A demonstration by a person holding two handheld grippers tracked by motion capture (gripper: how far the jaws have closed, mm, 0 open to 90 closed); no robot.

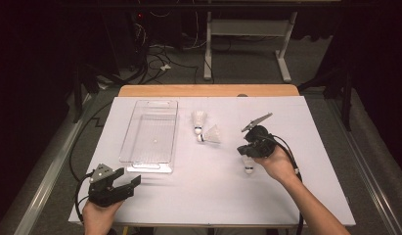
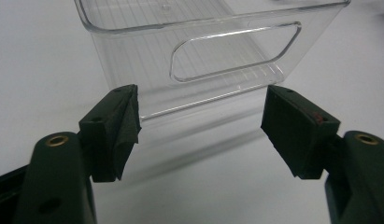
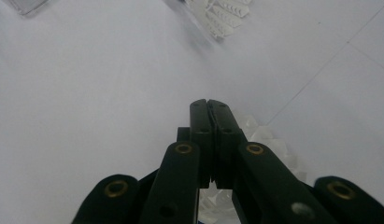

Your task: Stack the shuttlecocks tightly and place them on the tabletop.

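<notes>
My right gripper [image 1: 251, 152], right of centre in the high view, is clenched on a shuttlecock [image 1: 248, 165]; its cork tip pokes out toward the lower edge of the frame just beneath the gripper. In the right gripper view my jaws are pressed together, with white feathers [image 3: 269, 140] showing beneath and beside them. My left gripper [image 1: 127, 182] sits at the lower left of the high view, released, jaws wide apart, just short of the near end of the clear tray [image 1: 140, 122]. Two more shuttlecocks [image 1: 204, 126] lie touching each other mid-frame on the white tabletop [image 1: 198, 196], between the tray and my right gripper.
</notes>
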